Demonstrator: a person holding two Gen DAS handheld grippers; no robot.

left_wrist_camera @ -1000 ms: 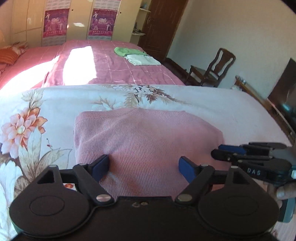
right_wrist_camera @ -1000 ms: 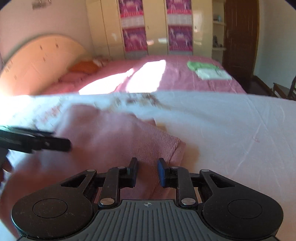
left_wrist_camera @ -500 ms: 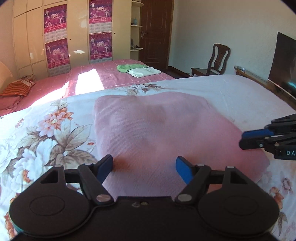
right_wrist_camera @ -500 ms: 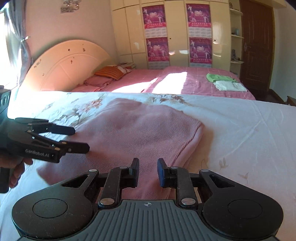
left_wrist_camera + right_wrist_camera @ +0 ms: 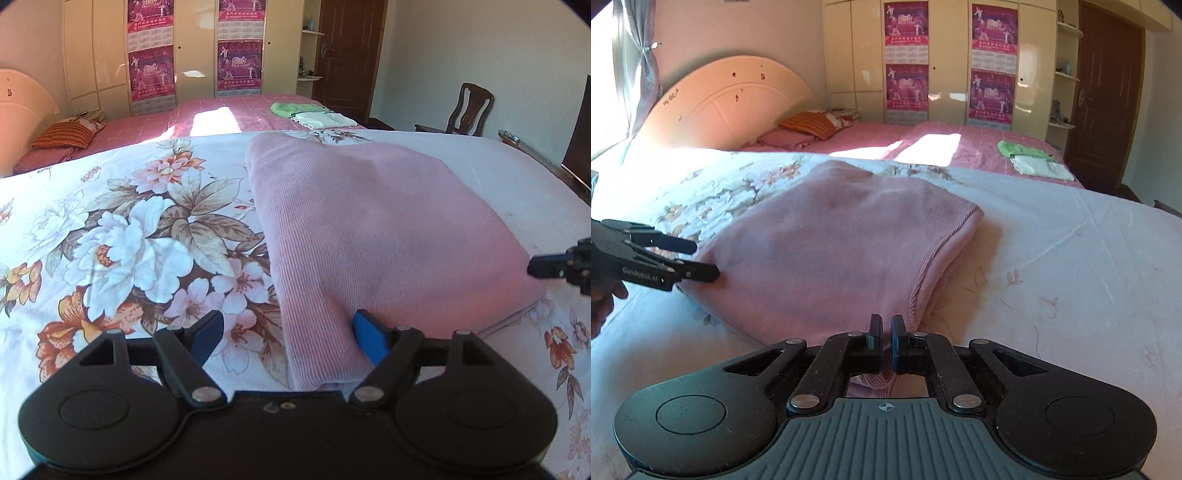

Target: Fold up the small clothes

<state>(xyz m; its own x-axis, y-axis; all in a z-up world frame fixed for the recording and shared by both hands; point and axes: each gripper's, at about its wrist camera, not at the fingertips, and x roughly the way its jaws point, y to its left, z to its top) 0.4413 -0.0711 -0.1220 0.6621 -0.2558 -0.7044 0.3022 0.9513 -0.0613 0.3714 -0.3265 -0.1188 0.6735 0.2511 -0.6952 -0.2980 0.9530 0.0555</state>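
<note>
A folded pink knit garment [image 5: 376, 229] lies on the floral bedsheet [image 5: 122, 236]; it also shows in the right wrist view [image 5: 834, 251]. My left gripper [image 5: 288, 332] is open, its jaws wide apart around the garment's near left corner. My right gripper [image 5: 885, 330] is shut on the garment's near right corner, with pink cloth between the pads. In the right wrist view the left gripper [image 5: 698, 258] sits at the garment's left edge. The right gripper's tip [image 5: 554, 266] shows at the right of the left wrist view.
A second bed with a pink cover [image 5: 923, 142] lies beyond, with folded green and white clothes [image 5: 1030, 158] on it. A wooden chair [image 5: 469, 107] and dark door [image 5: 347, 55] stand at the far right. A wardrobe with posters [image 5: 945, 62] lines the back wall.
Both grippers have drawn back toward the garment's near edge. My right gripper has closed from slightly apart to shut on the near right corner. The left gripper has shifted left to the near left corner.
</note>
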